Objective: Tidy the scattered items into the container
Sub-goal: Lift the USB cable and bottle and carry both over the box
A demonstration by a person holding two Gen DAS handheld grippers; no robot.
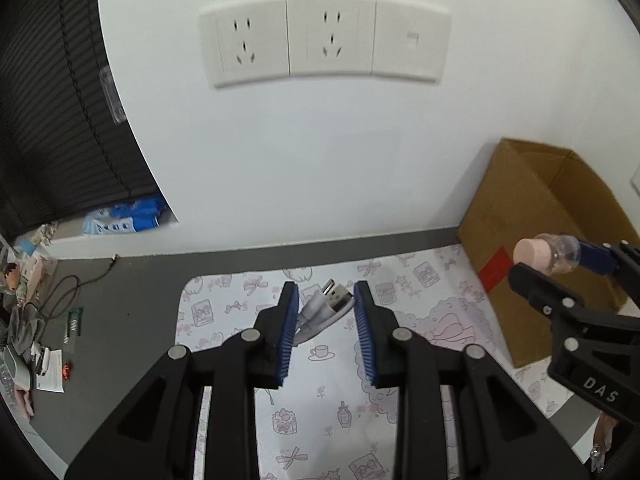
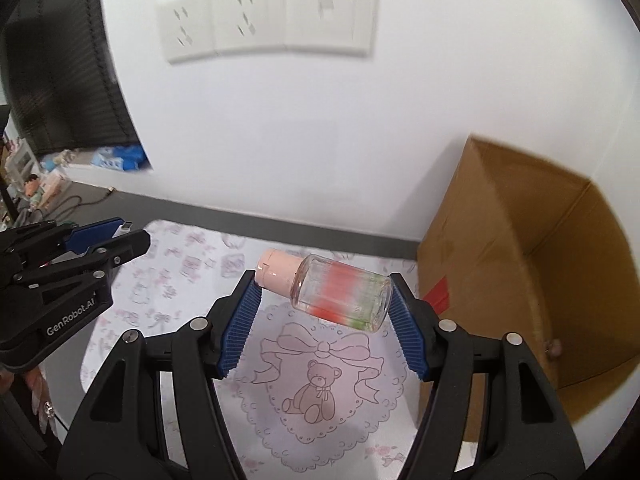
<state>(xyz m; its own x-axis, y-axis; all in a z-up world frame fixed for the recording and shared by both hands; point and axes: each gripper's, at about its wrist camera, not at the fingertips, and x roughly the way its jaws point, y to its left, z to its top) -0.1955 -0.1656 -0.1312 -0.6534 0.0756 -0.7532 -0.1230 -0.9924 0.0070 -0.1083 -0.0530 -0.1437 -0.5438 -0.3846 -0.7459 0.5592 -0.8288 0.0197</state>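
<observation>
My left gripper is shut on a coiled white USB cable, its metal plug poking out past the fingertips, lifted above the patterned mat. My right gripper is shut on a small clear bottle with a pink cap, held sideways above the mat. That bottle also shows at the right of the left wrist view. An open brown cardboard box stands at the right against the wall, also seen as the box in the left wrist view. The left gripper appears at the left of the right wrist view.
A white wall with a row of sockets rises behind the table. Dark blinds and a sill with blue packets are at the left. Cables, papers and small clutter lie on the grey surface left of the mat.
</observation>
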